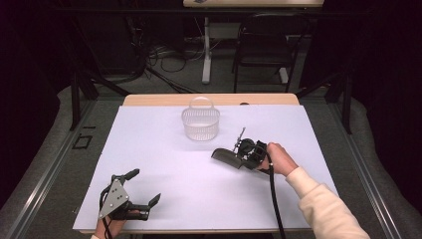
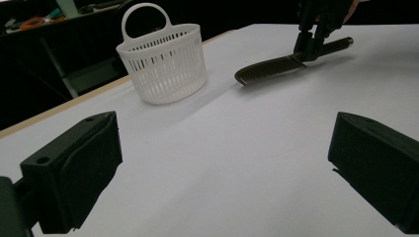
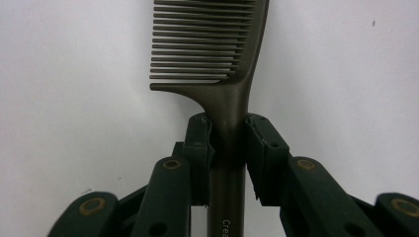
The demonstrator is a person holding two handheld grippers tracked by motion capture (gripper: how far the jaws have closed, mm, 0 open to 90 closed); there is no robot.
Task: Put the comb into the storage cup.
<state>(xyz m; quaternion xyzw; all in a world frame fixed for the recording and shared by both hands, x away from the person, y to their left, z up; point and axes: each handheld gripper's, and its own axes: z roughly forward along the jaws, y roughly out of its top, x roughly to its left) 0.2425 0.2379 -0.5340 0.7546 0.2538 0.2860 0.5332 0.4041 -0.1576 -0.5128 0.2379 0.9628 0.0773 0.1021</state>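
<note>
basket upright; comb lies outside it

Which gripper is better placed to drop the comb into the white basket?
Right. The right gripper already has its fingers clamped on the comb handle, close to the basket. The left gripper sits open at the near edge, holding nothing.

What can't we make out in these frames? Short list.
- Comb: tip of the toothed end cut off by the top edge of the right gripper view; handle print cut off at the bottom edge.
- Comb handle, high view: hidden under the right gripper.
- Basket contents: left gripper view looks at its slatted wall; high view too small to tell.
</note>
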